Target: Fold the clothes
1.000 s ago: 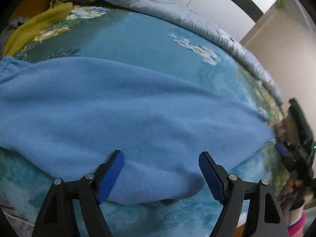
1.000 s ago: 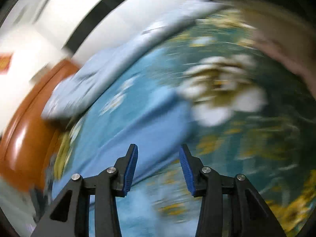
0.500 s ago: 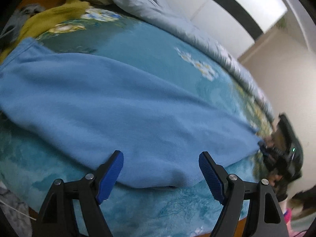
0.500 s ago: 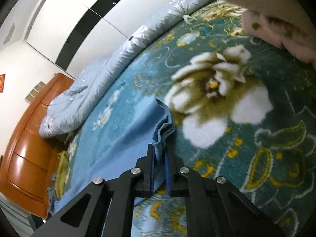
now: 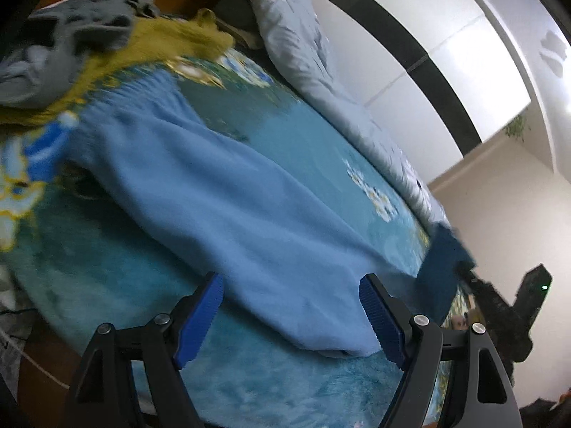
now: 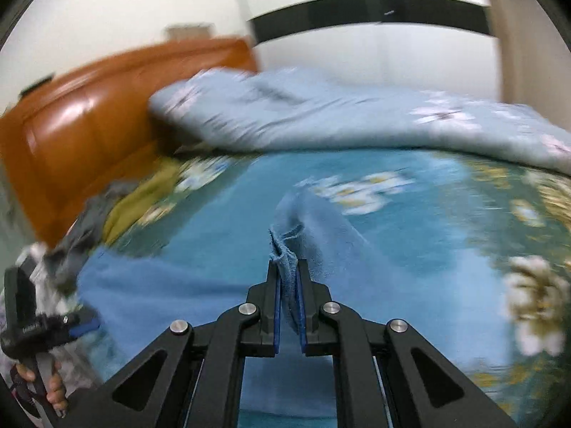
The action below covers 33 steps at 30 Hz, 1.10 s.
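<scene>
Lying flat across the bed (image 5: 117, 303), 1 blue garment (image 5: 228, 214) stretches from the gathered waistband at the left, just beside the pile of clothes, to its far end at the right. In the left wrist view, the left gripper (image 5: 291, 315) has its 2 fingers (image 5: 200, 315) spread wide, holding nothing, hovering over the garment's near edge, which sags toward the bed's front edge. Bare teal blanket lies open on both sides of the garment: a strip in front of it, a broader stretch behind it up to the duvet (image 5: 314, 67).

At the bed's left corner sit 2 loose items, 1 grey (image 5: 67, 35) and 1 olive-yellow (image 5: 160, 42), touching each other against the headboard (image 6: 82, 117).

In the right wrist view, the right gripper (image 6: 288, 303) has its 2 fingers pinched tight on the garment's end hem, raising a ridge of cloth (image 6: 307, 228) off the bed. The right part of the bed beyond it is open floral blanket. The right wrist view is blurred.
</scene>
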Each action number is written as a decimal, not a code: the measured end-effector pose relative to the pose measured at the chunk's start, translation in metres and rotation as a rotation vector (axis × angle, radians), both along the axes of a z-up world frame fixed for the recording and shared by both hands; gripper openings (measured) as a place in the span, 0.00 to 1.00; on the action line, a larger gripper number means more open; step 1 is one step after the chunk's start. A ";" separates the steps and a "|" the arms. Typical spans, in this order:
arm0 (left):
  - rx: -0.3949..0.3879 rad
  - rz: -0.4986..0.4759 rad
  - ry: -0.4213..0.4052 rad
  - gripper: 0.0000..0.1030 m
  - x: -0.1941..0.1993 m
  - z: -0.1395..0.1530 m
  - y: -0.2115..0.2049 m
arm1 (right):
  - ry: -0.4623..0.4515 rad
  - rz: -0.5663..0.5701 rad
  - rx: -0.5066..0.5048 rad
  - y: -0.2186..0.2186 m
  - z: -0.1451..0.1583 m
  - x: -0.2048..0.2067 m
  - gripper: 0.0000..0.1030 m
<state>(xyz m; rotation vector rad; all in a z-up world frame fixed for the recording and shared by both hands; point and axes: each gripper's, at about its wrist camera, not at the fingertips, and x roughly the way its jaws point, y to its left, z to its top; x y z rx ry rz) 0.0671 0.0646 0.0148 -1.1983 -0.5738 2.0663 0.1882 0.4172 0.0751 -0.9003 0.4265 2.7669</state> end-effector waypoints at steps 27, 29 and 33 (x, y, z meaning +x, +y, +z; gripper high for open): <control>0.176 0.307 -0.197 0.70 -0.086 -0.049 -0.075 | -0.155 0.139 -0.082 -0.042 -0.045 -0.006 0.43; 0.168 0.344 -0.209 0.43 -0.091 -0.052 -0.075 | -0.146 0.074 -0.112 -0.019 -0.047 0.010 0.43; 0.139 0.367 -0.182 0.20 -0.092 -0.045 -0.068 | -0.125 -0.037 -0.197 0.026 -0.056 0.040 0.43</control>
